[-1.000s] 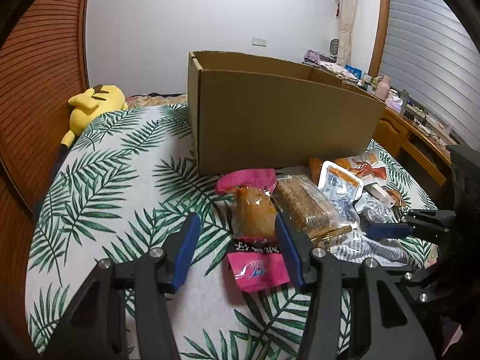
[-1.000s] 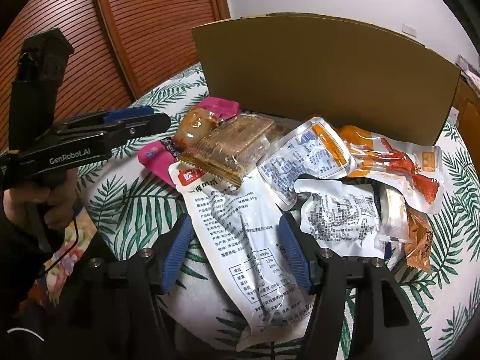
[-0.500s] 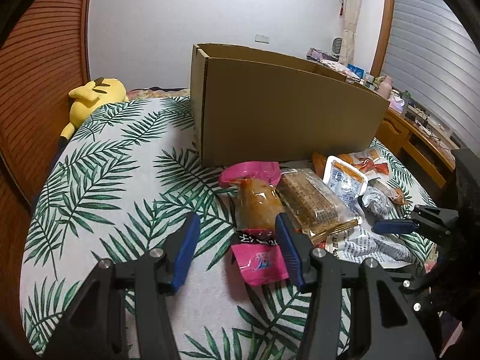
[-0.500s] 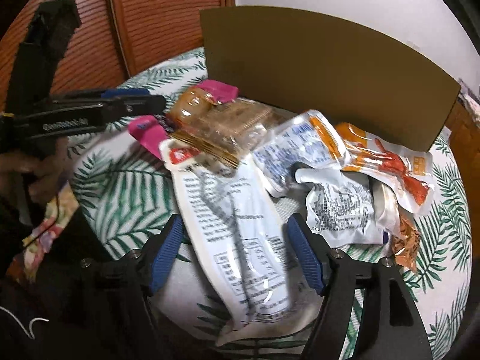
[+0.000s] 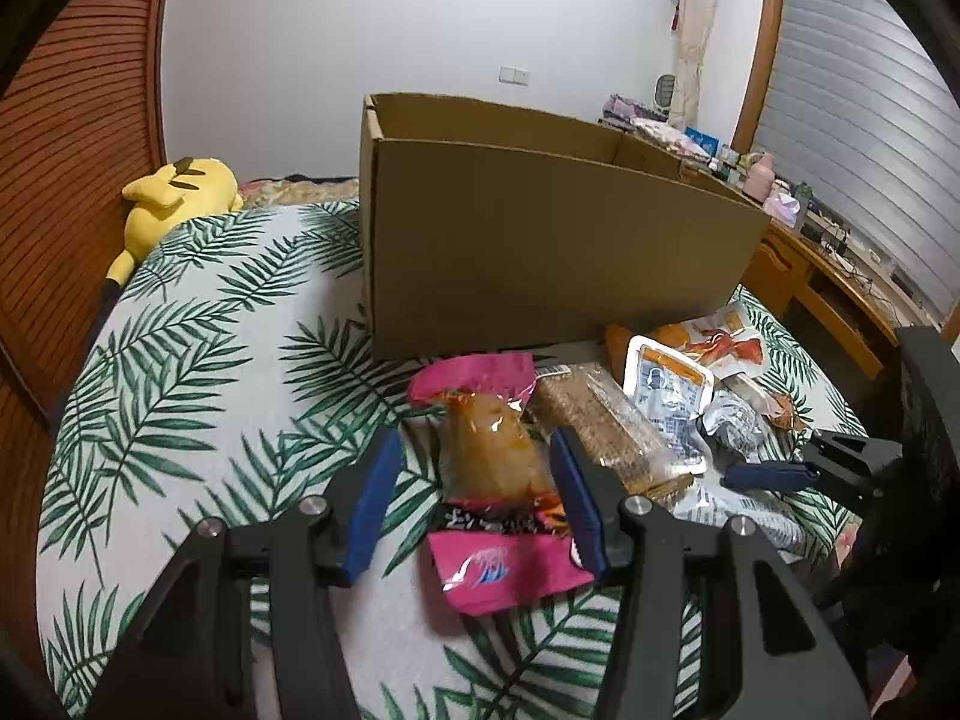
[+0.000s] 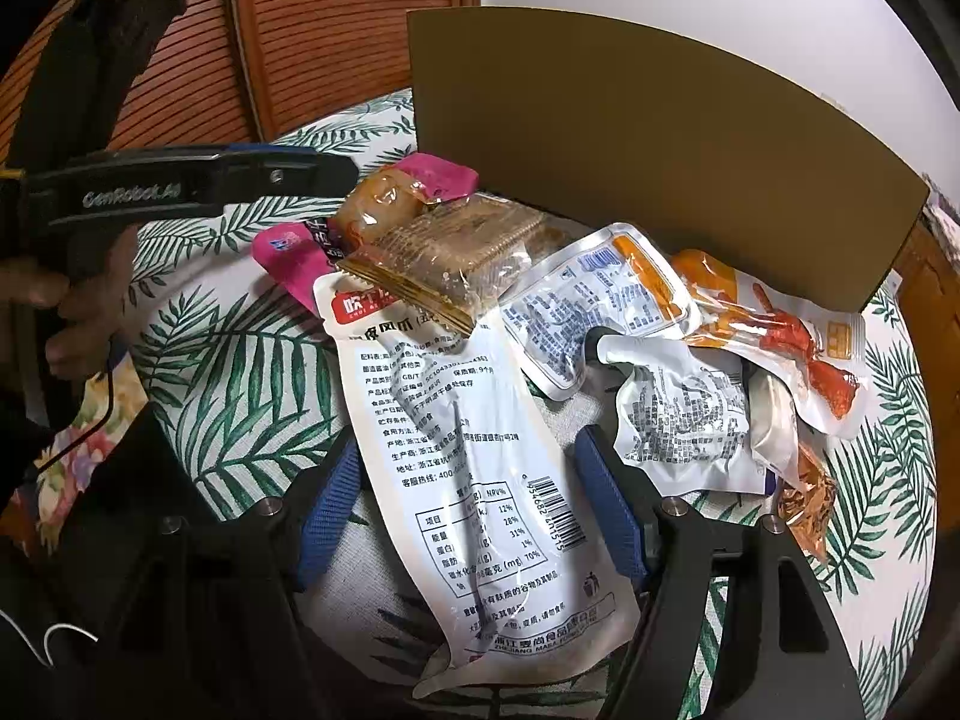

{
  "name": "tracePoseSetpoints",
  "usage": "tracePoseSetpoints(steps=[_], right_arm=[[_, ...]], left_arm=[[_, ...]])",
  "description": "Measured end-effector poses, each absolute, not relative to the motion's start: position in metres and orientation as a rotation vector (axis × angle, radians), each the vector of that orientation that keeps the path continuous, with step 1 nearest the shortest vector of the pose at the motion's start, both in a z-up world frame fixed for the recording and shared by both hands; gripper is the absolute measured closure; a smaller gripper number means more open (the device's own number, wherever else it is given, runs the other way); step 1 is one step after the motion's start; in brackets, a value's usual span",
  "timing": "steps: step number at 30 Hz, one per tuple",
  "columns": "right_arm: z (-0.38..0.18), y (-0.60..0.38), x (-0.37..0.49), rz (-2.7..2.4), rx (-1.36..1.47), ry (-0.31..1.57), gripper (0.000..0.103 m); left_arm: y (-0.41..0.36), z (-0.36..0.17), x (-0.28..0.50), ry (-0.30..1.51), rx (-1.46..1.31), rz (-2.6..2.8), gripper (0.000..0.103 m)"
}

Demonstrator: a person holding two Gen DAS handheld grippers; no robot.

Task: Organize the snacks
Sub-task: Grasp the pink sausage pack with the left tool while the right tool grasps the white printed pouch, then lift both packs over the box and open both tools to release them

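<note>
The right tool (image 6: 465,501) straddles the long white printed snack pouch (image 6: 456,450) at lower centre, jaws apart, presumably to lift it into the brown cardboard box (image 6: 648,150); the left tool (image 5: 474,501), apart, brackets the pink-ended snack packet (image 5: 489,462).

Our left wrist camera looks down along its fingers toward the far cardboard box (image 5: 540,252). Our right wrist camera tilts steeper, closer over the packets. Both share the box and the pink packet (image 5: 498,546).

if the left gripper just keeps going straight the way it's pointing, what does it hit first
Most likely the pink snack packet, which already lies between the open fingers of the left gripper. Beyond it stands the cardboard box. Depth is hard to judge here.
</note>
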State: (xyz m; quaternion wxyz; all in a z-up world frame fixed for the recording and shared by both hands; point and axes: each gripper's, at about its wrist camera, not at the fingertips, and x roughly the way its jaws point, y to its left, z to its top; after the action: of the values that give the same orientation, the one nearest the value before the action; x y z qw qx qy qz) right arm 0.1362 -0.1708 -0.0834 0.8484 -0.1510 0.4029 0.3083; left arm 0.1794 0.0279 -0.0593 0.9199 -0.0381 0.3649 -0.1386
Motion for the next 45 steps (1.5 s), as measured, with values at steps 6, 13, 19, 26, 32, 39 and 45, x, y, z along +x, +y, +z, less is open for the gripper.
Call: tracePoseSetpoints(steps=[6, 13, 19, 26, 32, 39, 45], right_arm=[[-0.080, -0.172, 0.130, 0.658, -0.338, 0.842, 0.048], [-0.076, -0.166, 0.119, 0.647, -0.402, 0.799, 0.068], [-0.066, -0.170, 0.117, 0.644, -0.363, 0.781, 0.080], [-0.063, -0.173, 0.114, 0.660, -0.339, 0.784, 0.082], [-0.062, -0.170, 0.106, 0.684, -0.326, 0.778, 0.084], [-0.057, -0.174, 0.110, 0.684, -0.305, 0.773, 0.089], [-0.051, -0.174, 0.103, 0.697, -0.280, 0.749, 0.090]], left_arm=[[0.018, -0.068, 0.202, 0.824, -0.093, -0.290, 0.051], [0.009, -0.087, 0.216, 0.912, -0.057, -0.264, 0.051], [0.011, -0.087, 0.214, 0.906, -0.047, -0.273, 0.057], [0.021, -0.087, 0.205, 0.892, -0.062, -0.277, 0.065], [0.039, -0.085, 0.188, 0.862, -0.111, -0.252, 0.065], [0.061, -0.079, 0.187, 0.836, -0.132, -0.219, 0.065], [0.059, -0.082, 0.181, 0.828, -0.131, -0.227, 0.065]])
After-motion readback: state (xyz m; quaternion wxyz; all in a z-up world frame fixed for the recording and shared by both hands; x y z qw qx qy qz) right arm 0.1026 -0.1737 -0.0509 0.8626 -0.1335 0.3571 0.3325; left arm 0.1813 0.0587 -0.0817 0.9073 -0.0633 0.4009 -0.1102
